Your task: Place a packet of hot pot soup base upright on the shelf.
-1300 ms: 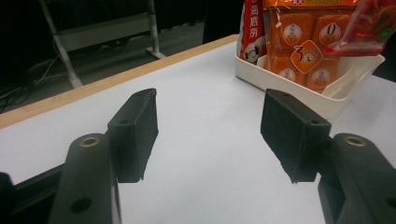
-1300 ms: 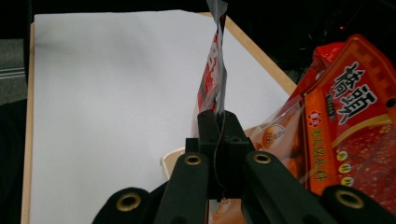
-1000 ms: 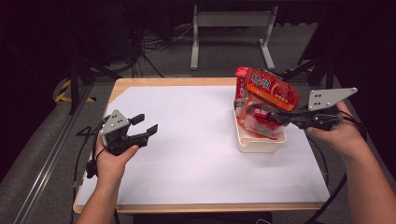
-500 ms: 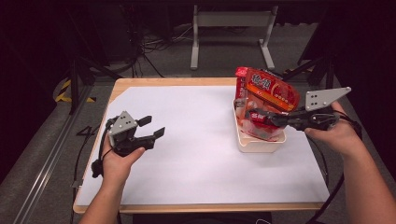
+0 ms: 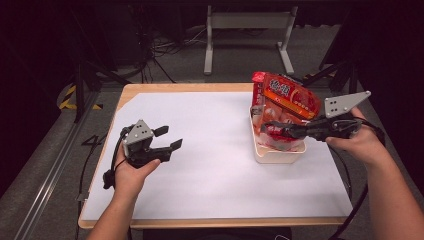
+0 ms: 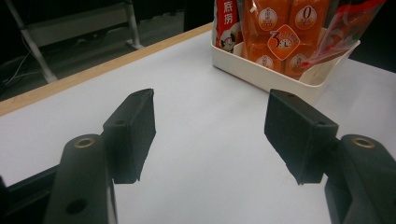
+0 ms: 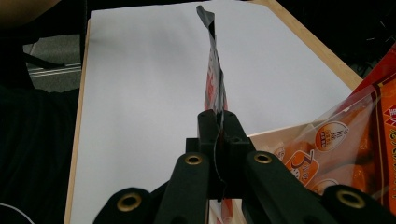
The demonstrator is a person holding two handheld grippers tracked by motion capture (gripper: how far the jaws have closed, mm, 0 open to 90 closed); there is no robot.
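A white tub (image 5: pixel 278 153) stands at the right of the table with a red and orange snack bag (image 5: pixel 286 98) upright in it. My right gripper (image 5: pixel 272 128) is shut on a flap of that bag just above the tub. In the right gripper view, the jaws (image 7: pixel 218 125) pinch the thin flap edge (image 7: pixel 214 79), and the orange packets (image 7: pixel 336 149) lie to the right. My left gripper (image 5: pixel 169 138) hovers open over the left of the sheet, holding nothing. In the left gripper view, its fingers (image 6: pixel 133 128) stand wide apart, facing the tub (image 6: pixel 280 79) and the bag (image 6: pixel 275 32).
A white sheet (image 5: pixel 210 150) covers the wooden table (image 5: pixel 185 87). Behind the far edge are a grey metal stand (image 5: pixel 250 35) and cables on a dark floor. Cables trail from both grippers.
My left gripper has moved right, a little towards the middle of the sheet, still open. The right gripper has stayed shut on the bag flap at the tub.
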